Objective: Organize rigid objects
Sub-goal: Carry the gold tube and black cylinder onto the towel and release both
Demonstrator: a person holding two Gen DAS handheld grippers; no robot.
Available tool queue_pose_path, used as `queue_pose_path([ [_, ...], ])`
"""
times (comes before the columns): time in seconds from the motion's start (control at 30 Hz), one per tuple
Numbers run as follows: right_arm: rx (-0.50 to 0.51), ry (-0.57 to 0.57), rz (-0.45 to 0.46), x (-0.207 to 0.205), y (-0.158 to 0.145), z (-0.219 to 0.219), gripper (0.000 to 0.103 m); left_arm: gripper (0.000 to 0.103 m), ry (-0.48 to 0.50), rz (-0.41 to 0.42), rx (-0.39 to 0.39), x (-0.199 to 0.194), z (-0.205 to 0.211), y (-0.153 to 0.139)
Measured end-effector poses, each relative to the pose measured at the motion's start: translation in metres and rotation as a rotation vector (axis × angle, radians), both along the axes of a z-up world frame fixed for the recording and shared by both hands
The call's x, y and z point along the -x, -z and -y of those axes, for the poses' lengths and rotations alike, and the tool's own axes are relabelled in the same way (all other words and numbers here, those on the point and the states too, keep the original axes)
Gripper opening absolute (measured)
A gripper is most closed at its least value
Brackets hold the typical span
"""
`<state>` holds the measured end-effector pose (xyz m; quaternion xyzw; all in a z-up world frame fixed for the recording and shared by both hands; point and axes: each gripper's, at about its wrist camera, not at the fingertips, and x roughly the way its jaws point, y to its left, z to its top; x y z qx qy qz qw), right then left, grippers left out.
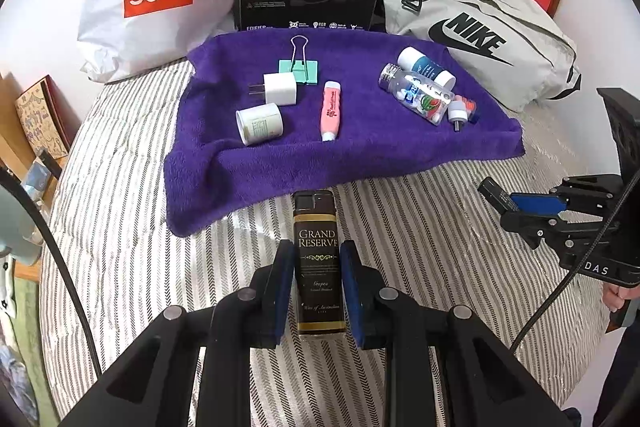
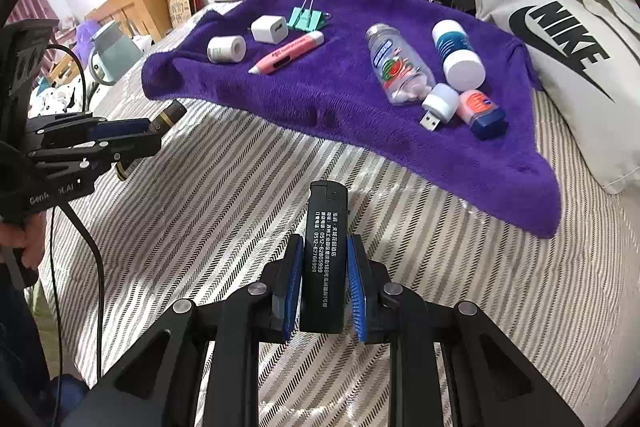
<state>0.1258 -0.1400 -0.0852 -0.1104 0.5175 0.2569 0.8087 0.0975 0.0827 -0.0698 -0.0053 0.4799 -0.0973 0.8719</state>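
Holding two lighters above the striped bedcover: my left gripper (image 1: 316,291) clamps a dark brown lighter (image 1: 319,259) with gold "Grand Reserve" lettering, upright between its blue pads; my right gripper (image 2: 325,287) clamps a black lighter (image 2: 326,255) printed in white text.

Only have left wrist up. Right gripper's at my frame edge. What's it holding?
Observer: The right gripper is shut on a black lighter with white print down its side.
Operator: Over the towel yet?
Observer: No. It sits over the striped sheet, short of the purple towel.
Operator: Small white piece by the clear bottle?
Observer: A USB light; its plug points toward the towel's near edge.
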Motion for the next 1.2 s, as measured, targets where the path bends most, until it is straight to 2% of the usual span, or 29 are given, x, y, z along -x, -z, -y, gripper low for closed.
queue_pose_path([
  [0.13,-0.007,0.001,0.005,0.0,-0.004,0.004,0.022,0.023,-0.001,-0.011,-0.011,-0.003,0.002,0.003],
  [0.33,0.013,-0.003,-0.029,0.0,0.013,0.003,0.022,0.023,0.005,-0.021,-0.013,-0.005,0.007,0.006],
  [0.6,0.103,-0.05,0.045,0.01,0.015,-0.009,0.022,0.023,0.014,-0.011,-0.012,-0.007,0.011,-0.001],
  [0.77,0.048,-0.05,-0.002,0.002,0.012,0.002,0.022,0.023,0.014,0.005,-0.001,-0.009,0.008,-0.012],
  [1.2,-0.043,-0.053,0.014,-0.009,-0.022,0.01,0.022,0.023,0.045,0.031,-0.008,-0.041,0.016,-0.037],
])
